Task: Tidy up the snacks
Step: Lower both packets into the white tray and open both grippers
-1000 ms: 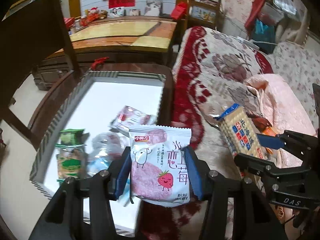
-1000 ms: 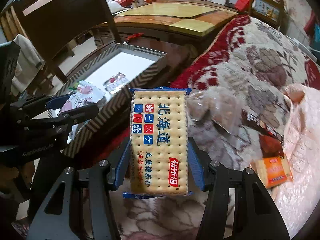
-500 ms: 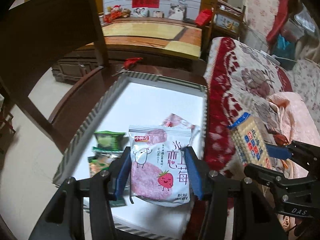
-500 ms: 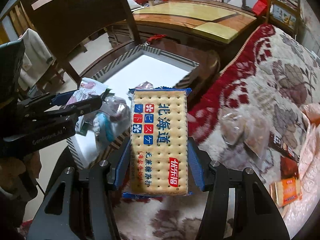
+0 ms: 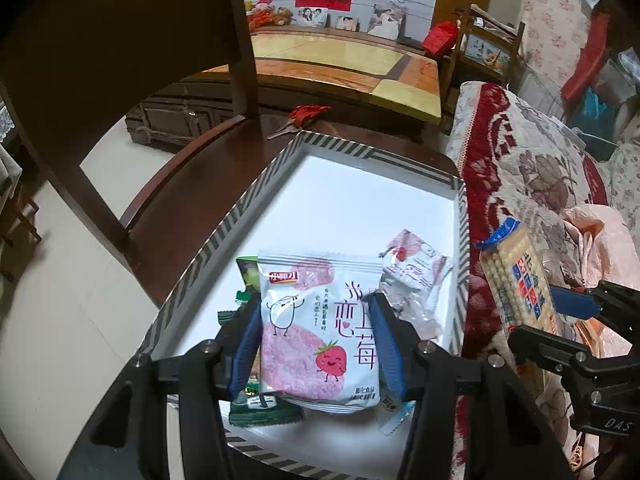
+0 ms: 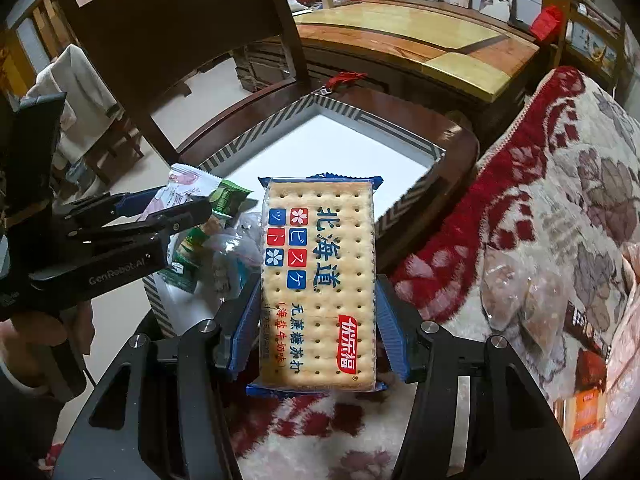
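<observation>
In the left wrist view, the left hand-held gripper (image 5: 318, 344) is clamped on a glossy pink-and-white strawberry snack pouch (image 5: 318, 332) held above the white, stripe-rimmed cardboard box (image 5: 224, 236), hiding most of the crinkly green packets (image 5: 250, 280) and clear wrappers beneath. In the right wrist view, the right hand-held gripper (image 6: 318, 320) grips a flat rectangular cracker pack in clear blue-edged film (image 6: 318, 280) above the plush red floral sofa cover (image 6: 540, 184), concealing the box's near corner.
</observation>
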Demonstrator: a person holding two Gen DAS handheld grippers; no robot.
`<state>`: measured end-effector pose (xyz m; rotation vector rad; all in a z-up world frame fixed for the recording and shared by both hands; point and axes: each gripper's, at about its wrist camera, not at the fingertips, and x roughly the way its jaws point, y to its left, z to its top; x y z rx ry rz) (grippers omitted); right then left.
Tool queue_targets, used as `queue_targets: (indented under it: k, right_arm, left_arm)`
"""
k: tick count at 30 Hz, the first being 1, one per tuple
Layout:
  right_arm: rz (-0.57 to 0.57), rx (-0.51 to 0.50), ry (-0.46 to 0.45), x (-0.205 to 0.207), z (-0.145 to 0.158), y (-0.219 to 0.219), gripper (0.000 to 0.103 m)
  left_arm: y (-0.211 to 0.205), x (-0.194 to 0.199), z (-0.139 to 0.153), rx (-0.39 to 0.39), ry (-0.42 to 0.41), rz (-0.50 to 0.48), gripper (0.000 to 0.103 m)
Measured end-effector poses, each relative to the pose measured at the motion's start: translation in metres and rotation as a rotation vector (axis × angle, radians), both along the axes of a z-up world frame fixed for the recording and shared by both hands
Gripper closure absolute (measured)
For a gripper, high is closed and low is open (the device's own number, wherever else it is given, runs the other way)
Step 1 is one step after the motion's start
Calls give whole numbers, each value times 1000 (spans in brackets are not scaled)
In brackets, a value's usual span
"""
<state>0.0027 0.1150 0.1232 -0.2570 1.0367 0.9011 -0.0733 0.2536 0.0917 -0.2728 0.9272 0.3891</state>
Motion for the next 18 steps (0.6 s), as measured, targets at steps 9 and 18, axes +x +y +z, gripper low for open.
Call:
queue_targets:
  k: [9, 18]
  right_arm:
    - [25, -27, 8, 11, -4, 28, 49]
    - [55, -67, 22, 26, -16, 57, 49]
  left_arm:
    - [12, 1, -7, -8, 13, 19, 48]
    - [25, 8, -17, -24, 30, 38, 48]
